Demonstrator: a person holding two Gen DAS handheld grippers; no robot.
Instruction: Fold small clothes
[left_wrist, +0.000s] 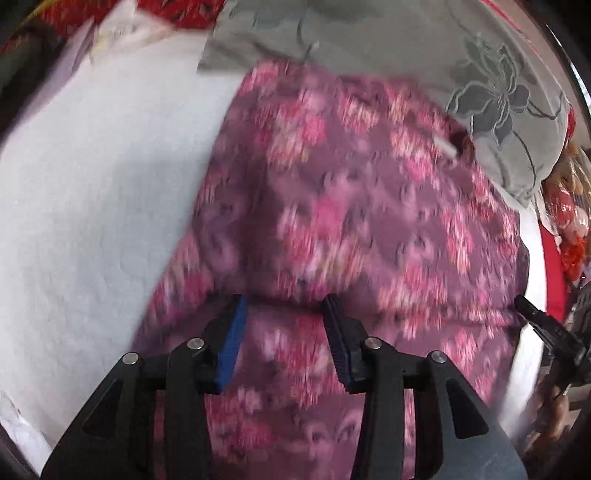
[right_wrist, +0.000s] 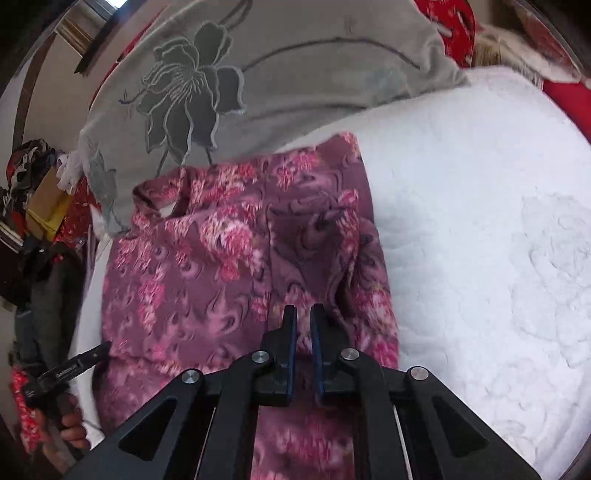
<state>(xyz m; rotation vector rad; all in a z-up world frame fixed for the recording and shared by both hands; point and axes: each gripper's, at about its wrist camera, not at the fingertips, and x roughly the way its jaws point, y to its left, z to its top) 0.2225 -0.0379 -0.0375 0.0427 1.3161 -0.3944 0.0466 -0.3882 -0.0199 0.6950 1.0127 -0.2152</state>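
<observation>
The purple floral garment (right_wrist: 243, 258) lies on the white quilted bedding (right_wrist: 480, 221), its long axis running six to twelve o'clock. The right gripper (right_wrist: 303, 321) hangs nearly shut over its near half, nothing visibly pinched. The left gripper (left_wrist: 284, 310), fingers spread and empty, hovers above the same cloth.

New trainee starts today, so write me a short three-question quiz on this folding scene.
1. True or false: the left gripper is shut.
2. What lies beyond the floral garment, seen from the right wrist? A) grey flowered pillow B) laundry basket C) folded towel
3. Fill in: the garment rests on a ____ bedcover.
Key: 1 false; 2 A; 3 white.
</observation>
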